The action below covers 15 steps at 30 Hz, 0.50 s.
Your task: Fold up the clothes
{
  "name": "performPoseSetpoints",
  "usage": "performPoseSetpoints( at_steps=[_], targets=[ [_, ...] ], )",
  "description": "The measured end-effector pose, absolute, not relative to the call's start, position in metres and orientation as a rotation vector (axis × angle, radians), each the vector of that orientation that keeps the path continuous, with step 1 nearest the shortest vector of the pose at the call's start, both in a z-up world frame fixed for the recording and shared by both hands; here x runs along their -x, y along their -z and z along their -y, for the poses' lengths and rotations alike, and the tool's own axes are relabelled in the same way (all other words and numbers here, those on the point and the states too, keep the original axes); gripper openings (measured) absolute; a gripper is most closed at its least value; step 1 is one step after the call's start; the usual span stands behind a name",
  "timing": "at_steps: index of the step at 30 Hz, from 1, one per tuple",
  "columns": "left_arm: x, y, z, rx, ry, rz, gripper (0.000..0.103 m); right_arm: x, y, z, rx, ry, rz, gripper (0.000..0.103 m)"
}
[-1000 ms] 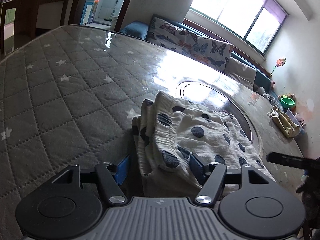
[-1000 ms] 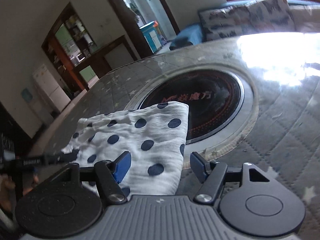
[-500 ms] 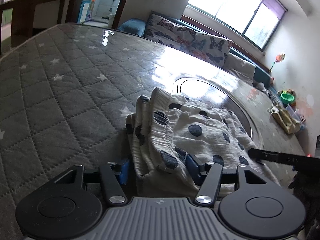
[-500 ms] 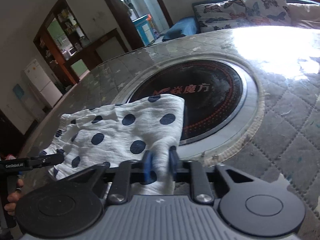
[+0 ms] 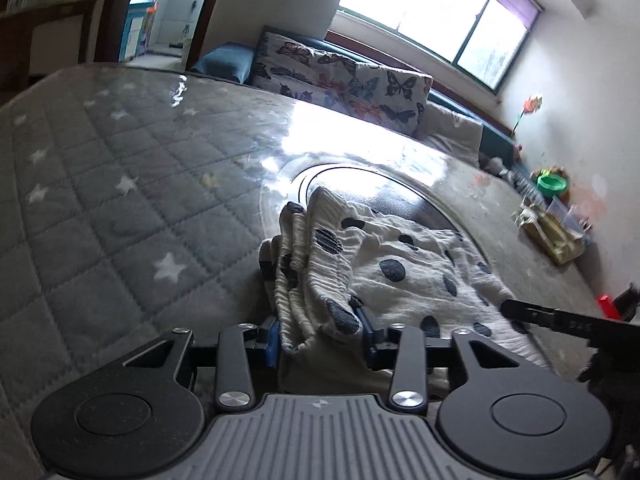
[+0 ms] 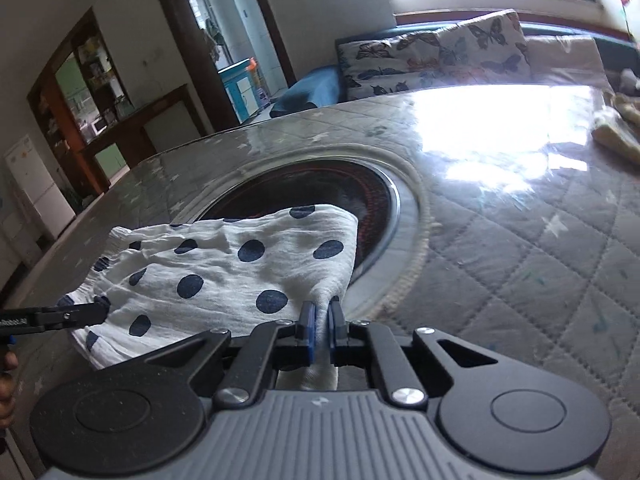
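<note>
A white garment with dark blue dots lies folded on the quilted grey table, partly over the round cooktop. My left gripper is shut on its bunched elastic waistband end. My right gripper is shut on the near corner at the other end of the dotted garment, and its jaws are almost together. The left gripper's finger shows at the left of the right wrist view. The right gripper's finger shows at the right of the left wrist view.
A round black cooktop is set into the grey star-quilted table. A butterfly-print cushion and a sofa stand behind the table. A yellowish bag lies on the table's far right. A doorway and cabinets are at the left.
Both grippers have closed on the garment: the right first, then the left on the waistband. The garment has shifted further onto the cooktop.
</note>
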State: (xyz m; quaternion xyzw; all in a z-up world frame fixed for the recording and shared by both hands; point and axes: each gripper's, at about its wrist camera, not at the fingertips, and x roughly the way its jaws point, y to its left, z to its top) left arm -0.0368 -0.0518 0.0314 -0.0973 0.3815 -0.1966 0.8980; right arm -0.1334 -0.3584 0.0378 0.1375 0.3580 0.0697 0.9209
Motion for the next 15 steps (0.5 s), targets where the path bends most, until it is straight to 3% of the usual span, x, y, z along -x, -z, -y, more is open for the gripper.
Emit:
performPoseSetpoints(
  at_steps=[1, 5, 10, 15],
  targets=[
    [0.037, -0.032, 0.054, 0.187, 0.406, -0.781, 0.045, 0.135, -0.037, 0.359, -0.280, -0.145, -0.731, 0.014],
    [0.040, -0.037, 0.057, 0.155, 0.397, -0.757, 0.056, 0.141, -0.040, 0.360, -0.247, -0.144, -0.702, 0.021],
    [0.053, -0.043, 0.044, 0.129, 0.344, -0.720, 0.073, 0.149, -0.047, 0.364, -0.199, -0.119, -0.649, 0.052],
    [0.062, -0.044, 0.027, 0.093, 0.304, -0.696, 0.091, 0.153, -0.052, 0.374, -0.143, -0.034, -0.620, 0.067]
  ],
)
